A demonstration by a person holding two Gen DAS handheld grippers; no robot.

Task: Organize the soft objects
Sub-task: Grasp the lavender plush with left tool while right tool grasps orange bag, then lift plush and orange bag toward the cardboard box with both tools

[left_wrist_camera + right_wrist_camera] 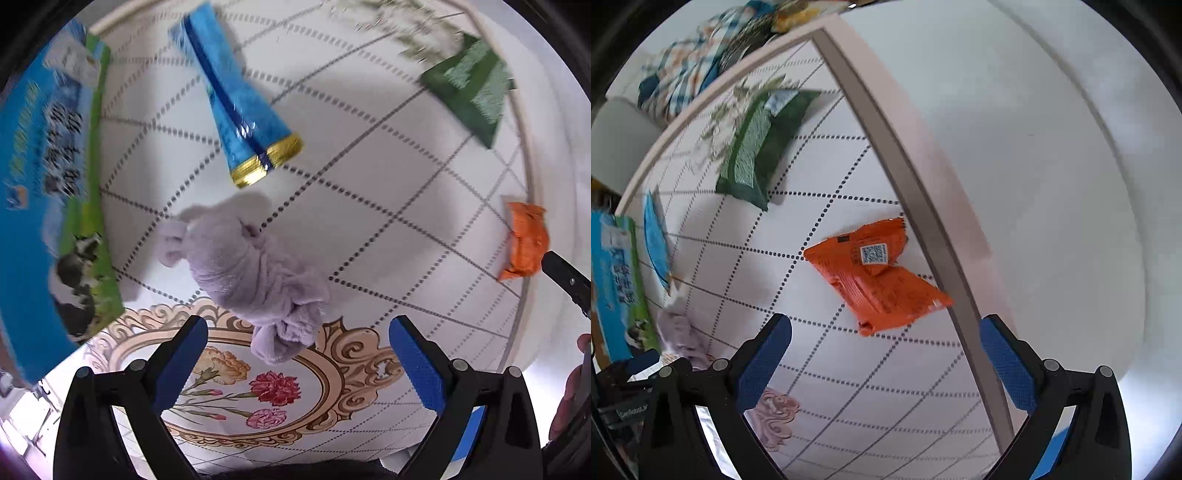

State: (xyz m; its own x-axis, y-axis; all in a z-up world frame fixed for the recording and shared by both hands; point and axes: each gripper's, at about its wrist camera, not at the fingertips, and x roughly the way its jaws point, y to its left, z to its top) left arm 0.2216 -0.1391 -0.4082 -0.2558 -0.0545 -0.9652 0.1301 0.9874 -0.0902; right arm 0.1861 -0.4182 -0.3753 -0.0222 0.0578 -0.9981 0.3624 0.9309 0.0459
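Observation:
A lilac plush cloth [251, 269], knotted at its near end, lies on the patterned table [388, 177] just ahead of my open left gripper [299, 332]; its knot sits between the blue pads. A blue tube with a gold cap [236, 103] lies beyond it. In the right wrist view an orange snack packet [875, 277] lies near the table's rim, ahead of my open right gripper [886, 332], which holds nothing. A green packet [761, 147] lies farther back. The lilac cloth [679, 332] shows at the left edge.
A blue and green milk carton box [48, 192] stands at the left. The green packet [472, 92] and the orange packet [526, 240] lie near the table's right rim [905, 177]. Beyond the rim is a white surface [1034, 166]. A hand [572, 387] shows at right.

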